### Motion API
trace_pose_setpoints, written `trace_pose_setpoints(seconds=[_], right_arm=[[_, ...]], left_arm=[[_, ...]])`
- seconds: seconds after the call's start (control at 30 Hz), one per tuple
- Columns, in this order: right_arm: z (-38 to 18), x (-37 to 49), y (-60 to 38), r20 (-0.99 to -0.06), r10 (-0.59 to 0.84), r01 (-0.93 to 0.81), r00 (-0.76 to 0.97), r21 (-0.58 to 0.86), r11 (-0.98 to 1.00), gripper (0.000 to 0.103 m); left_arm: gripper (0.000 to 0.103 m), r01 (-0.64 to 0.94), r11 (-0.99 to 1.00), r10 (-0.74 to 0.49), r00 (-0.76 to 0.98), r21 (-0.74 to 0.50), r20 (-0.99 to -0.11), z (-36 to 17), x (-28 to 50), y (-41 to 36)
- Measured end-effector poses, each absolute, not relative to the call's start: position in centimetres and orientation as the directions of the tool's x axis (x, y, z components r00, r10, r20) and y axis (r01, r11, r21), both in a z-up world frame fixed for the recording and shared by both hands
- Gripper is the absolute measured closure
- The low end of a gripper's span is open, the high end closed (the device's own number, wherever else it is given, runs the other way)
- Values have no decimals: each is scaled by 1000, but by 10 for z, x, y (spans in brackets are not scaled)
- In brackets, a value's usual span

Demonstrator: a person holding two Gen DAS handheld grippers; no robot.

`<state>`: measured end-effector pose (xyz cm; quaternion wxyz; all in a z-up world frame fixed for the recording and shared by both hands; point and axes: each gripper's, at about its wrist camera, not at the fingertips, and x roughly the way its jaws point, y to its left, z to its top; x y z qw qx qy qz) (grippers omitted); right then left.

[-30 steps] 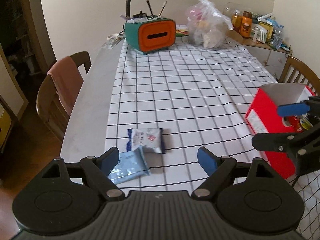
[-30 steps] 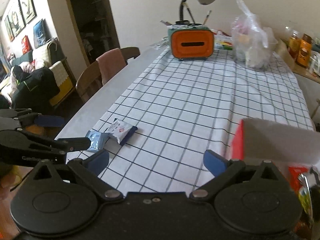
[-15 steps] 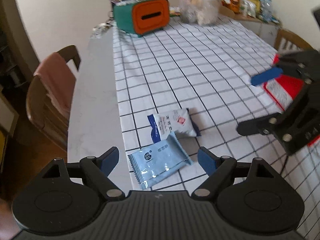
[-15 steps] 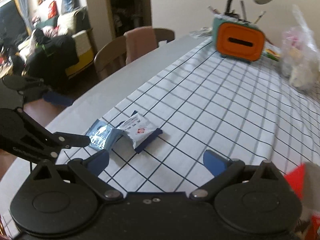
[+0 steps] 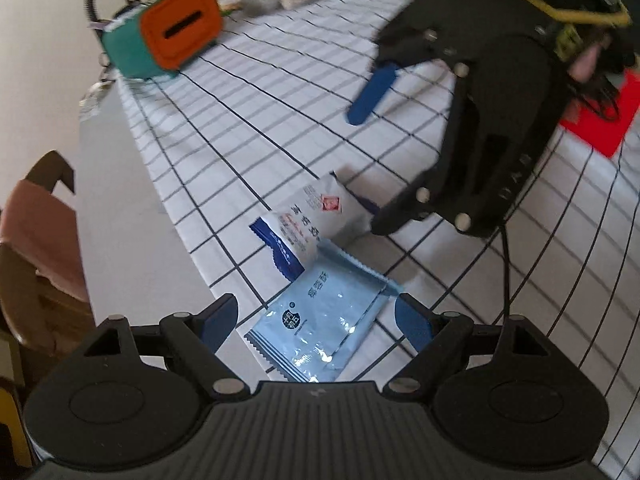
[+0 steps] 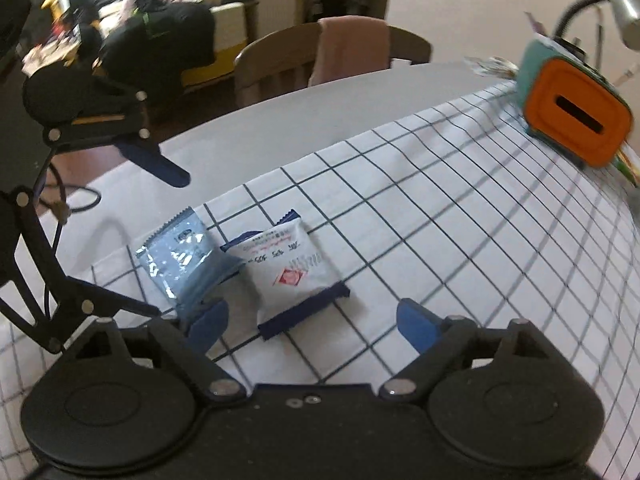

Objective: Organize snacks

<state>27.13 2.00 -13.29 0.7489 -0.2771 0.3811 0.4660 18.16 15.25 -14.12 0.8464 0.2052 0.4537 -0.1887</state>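
Left gripper (image 5: 316, 320) spread wide astride the light-blue packet (image 5: 320, 326), not pinching; right gripper (image 6: 312, 320), jaws just narrowing yet apart, straddles the white packet (image 6: 286, 268); both lie overlapping on the checked cloth (image 6: 460, 220).

The left wrist camera sits just behind its own jaws and looks steeply down at the tabletop (image 5: 120, 216) from close range, with the light blue snack packet (image 5: 320, 332) between the jaws and the white snack packet (image 5: 316, 220) just beyond. The right wrist camera looks down from the opposite side, equally near, the white snack packet (image 6: 284, 268) between its jaws. Both views share the two packets, the checked tablecloth (image 6: 460, 216) and the orange-faced box (image 5: 176, 32) farther ahead; each shows the other gripper.
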Motion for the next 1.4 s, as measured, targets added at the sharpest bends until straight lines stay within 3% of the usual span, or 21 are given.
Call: trace_pose_setpoints(seconds=[0.53,0.6,0.77,0.93,1.4], right_arm=[[-155,286,53,-852,502,-960,149,-3,281,31],[-155,285,52,-848,506,-958,154,-3,287,32],[-153,280,44,-837,516,-947,180,-5,322,47],[-152,273,40,-831,503,-908,237,-6,418,52],[-136,249,12,-824,410,-762,391,-40,647,55]], left_arm=[[17,616,781,-213,416,102,-884,-157,203,158],[20,611,788,-228,399,73,-888,-157,206,160],[45,587,809,-264,367,2,-892,-155,209,163],[55,543,840,-236,373,5,-897,-153,212,161],[55,343,939,-149,416,4,-897,-143,201,158]])
